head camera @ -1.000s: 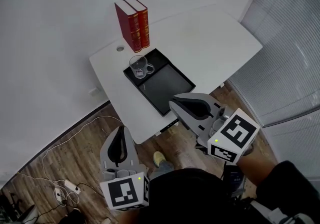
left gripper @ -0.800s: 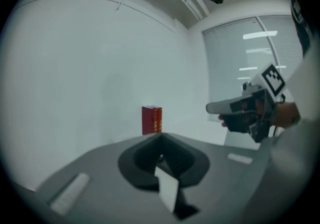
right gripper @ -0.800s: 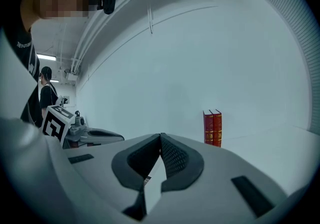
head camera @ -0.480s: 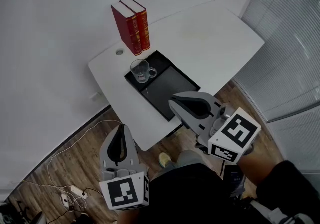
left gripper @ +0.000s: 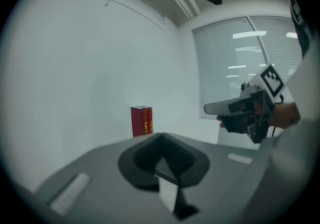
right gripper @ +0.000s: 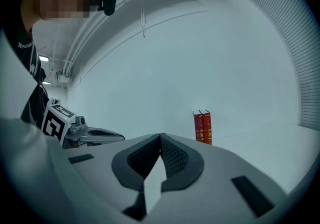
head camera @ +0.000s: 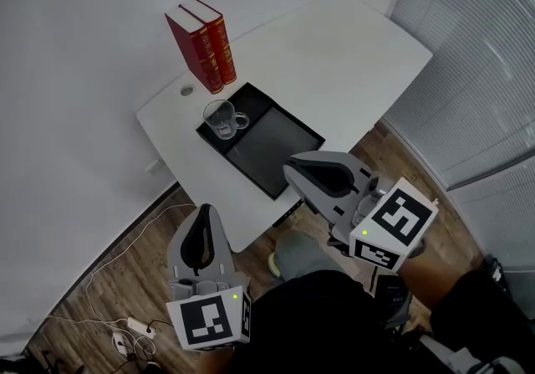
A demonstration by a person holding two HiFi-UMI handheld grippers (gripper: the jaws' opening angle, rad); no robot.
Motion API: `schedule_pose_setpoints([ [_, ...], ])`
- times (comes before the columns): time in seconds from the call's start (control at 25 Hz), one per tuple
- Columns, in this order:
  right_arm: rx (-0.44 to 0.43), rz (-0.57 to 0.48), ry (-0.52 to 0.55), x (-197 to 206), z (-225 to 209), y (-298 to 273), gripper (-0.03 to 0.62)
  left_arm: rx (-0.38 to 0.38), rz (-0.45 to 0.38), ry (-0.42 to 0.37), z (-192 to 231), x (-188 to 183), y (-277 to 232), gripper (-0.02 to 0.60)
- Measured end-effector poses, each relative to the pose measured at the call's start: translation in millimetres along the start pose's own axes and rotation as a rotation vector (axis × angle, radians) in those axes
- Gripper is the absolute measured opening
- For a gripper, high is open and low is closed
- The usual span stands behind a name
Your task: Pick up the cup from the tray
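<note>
A clear glass cup (head camera: 221,119) with a handle stands in the far left corner of a black tray (head camera: 276,146) on a white table (head camera: 334,54). My left gripper (head camera: 201,232) hangs over the wooden floor, well short of the table, with its jaws shut and empty. My right gripper (head camera: 294,169) is held above the table's near edge, close to the tray's near end, jaws together and holding nothing. Both gripper views show only closed jaws, a white wall and the books; the cup is hidden in them.
Two red books (head camera: 201,44) stand upright just behind the tray, also seen as red books (left gripper: 142,121) and red books (right gripper: 202,127) in the gripper views. White blinds (head camera: 476,46) fill the right. Cables and a power strip (head camera: 134,326) lie on the floor.
The view has shifted, so the table, tray and books sit a little further left and higher. Both grippers keep about the same place in the picture, still shut.
</note>
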State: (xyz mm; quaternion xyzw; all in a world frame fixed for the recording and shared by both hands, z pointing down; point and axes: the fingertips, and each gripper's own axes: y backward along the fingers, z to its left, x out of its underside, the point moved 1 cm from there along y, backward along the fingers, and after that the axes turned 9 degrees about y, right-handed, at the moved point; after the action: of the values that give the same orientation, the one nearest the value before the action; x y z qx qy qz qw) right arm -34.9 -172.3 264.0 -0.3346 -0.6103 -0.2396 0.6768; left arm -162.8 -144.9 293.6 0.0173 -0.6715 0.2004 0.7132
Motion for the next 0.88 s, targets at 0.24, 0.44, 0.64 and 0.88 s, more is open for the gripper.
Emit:
schedule_pose_setpoints([
  [0.24,0.019,-0.006,-0.005,2,1,14,0.014,0.018,0.003,-0.010,-12,3,4,0.002],
  [0.44,0.029,-0.006,-0.009,6,-3,22,0.014,0.025,0.006,-0.015,-18,6,3,0.002],
  [0.64,0.031,-0.011,-0.016,6,-13,20,0.014,0.023,0.010,-0.019,-21,5,-6,0.002],
  [0.88,0.015,-0.007,-0.015,2,-33,8,0.014,0.009,0.004,-0.009,-19,-5,-29,0.002],
])
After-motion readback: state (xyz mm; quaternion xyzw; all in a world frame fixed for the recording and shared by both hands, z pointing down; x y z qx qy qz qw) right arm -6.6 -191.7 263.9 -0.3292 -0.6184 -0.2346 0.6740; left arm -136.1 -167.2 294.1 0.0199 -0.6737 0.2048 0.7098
